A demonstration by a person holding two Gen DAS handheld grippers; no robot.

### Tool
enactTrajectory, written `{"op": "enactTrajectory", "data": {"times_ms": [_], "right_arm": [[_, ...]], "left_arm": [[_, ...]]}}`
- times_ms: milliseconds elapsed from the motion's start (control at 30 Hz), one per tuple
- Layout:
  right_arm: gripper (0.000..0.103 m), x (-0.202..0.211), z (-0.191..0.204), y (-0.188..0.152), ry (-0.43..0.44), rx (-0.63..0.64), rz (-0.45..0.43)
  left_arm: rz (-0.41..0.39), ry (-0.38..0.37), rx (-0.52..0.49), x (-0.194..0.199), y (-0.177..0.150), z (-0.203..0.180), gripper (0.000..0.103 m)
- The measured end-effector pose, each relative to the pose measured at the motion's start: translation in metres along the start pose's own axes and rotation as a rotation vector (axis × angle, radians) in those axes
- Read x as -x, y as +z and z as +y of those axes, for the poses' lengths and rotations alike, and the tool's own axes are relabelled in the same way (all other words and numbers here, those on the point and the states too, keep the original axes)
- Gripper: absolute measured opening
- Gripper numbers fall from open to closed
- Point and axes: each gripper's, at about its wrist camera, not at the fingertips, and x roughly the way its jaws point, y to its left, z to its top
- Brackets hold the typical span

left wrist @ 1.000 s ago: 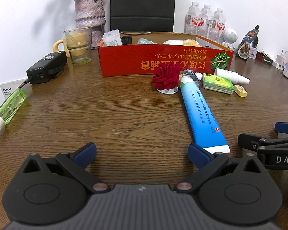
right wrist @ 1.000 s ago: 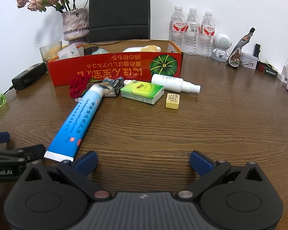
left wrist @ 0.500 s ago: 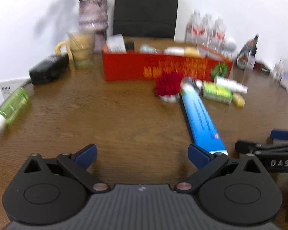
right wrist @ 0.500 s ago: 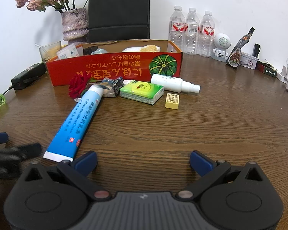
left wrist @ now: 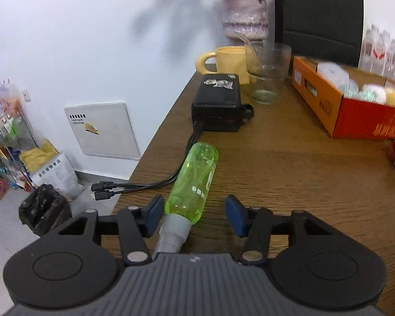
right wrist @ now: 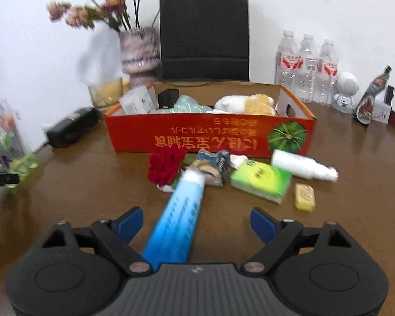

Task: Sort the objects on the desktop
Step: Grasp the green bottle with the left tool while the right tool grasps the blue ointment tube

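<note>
A green spray bottle (left wrist: 194, 176) with a grey cap (left wrist: 173, 234) lies at the table's left edge. My left gripper (left wrist: 194, 210) straddles its neck with the jaws closing. The left pad is almost against the bottle and the right pad stands apart. A blue tube (right wrist: 179, 216) lies between the closing jaws of my right gripper (right wrist: 196, 222), with a gap on both sides. Behind it are a red rose (right wrist: 166, 168), a crumpled packet (right wrist: 213, 168), a green tissue pack (right wrist: 260, 179), a white spray bottle (right wrist: 300, 168), a yellow bar (right wrist: 305, 197) and the red box (right wrist: 210, 137) holding several items.
A black adapter (left wrist: 217, 102) with cables (left wrist: 144, 184) hanging over the table edge sits beyond the green bottle. A glass (left wrist: 267, 73), yellow mug (left wrist: 229, 60) and vase (left wrist: 243, 13) stand behind it. A black bag (right wrist: 204, 35) and water bottles (right wrist: 306, 65) line the back wall.
My left gripper swung left from beside the blue tube to the green bottle and its jaws narrowed. My right gripper shifted left over the blue tube and narrowed too.
</note>
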Motion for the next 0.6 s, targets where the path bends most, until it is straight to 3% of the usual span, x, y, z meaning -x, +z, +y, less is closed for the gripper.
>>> {"op": "enactTrajectory", "data": {"times_ms": [67, 100, 133, 267, 367, 533, 600], "right_arm": [[0.061, -0.017, 0.005, 0.006, -0.016, -0.009, 0.040], [0.045, -0.023, 0.005, 0.007, 0.000, -0.022, 0.057], [0.038, -0.024, 0.005, 0.006, 0.012, -0.023, 0.059], [0.033, -0.016, 0.006, -0.006, 0.013, 0.023, 0.044], [0.033, -0.002, 0.004, -0.020, -0.006, 0.063, 0.022], [0.034, 0.023, -0.019, -0.037, 0.022, 0.028, 0.020], [0.044, 0.028, -0.029, -0.039, 0.025, 0.001, 0.026]], "left_arm": [[-0.002, -0.013, -0.003, 0.000, -0.002, -0.003, 0.035], [-0.005, -0.022, -0.002, 0.000, -0.003, -0.003, 0.032], [-0.007, -0.034, 0.005, 0.002, -0.004, -0.004, 0.032], [-0.029, -0.072, 0.032, 0.017, -0.019, -0.019, 0.031], [-0.038, -0.149, 0.012, 0.043, -0.037, -0.049, 0.031], [-0.036, -0.273, -0.028, 0.073, -0.056, -0.114, 0.033], [-0.033, -0.326, -0.049, 0.074, -0.055, -0.137, 0.059]]}}
